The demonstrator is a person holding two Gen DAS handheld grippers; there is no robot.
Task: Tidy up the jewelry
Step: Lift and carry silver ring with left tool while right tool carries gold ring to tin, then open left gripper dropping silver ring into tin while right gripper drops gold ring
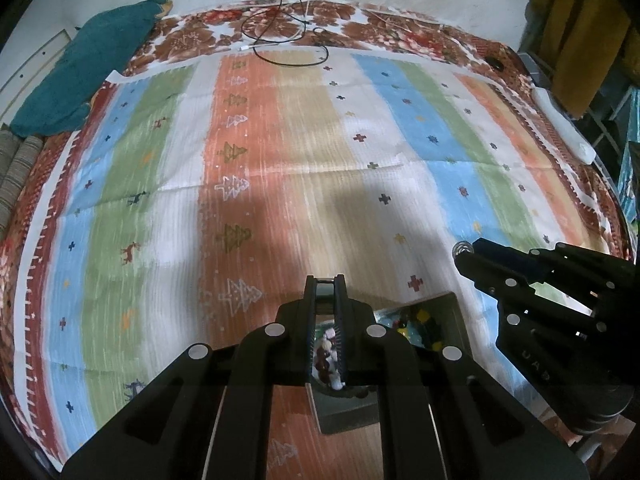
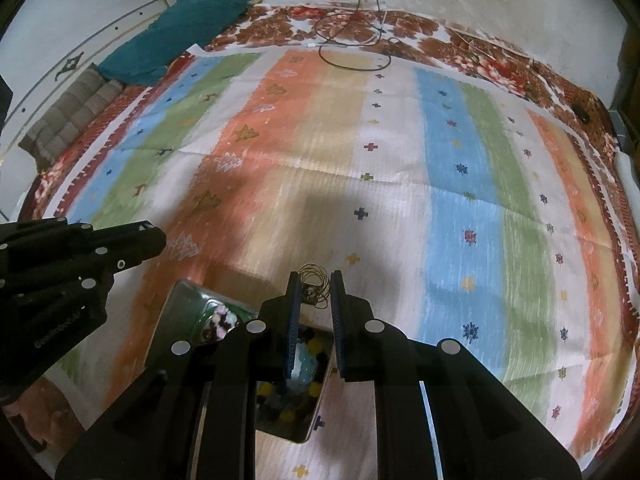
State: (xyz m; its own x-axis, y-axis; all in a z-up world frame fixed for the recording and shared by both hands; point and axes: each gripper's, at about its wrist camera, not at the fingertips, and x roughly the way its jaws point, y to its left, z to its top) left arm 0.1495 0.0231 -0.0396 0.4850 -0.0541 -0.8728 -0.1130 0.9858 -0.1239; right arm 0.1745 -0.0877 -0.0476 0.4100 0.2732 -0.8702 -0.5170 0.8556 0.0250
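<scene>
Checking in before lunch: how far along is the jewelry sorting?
Done: beads lie in the box, pink-white apart from yellow-black. In hand: the right gripper pinches wire rings above the box; the left gripper is shut. Left: placing the rings, probably in the box.

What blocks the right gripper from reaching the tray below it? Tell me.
Probably nothing: the right gripper hangs above the tray, nothing between. But it is shut on a wire coil, so it can only drop that.
</scene>
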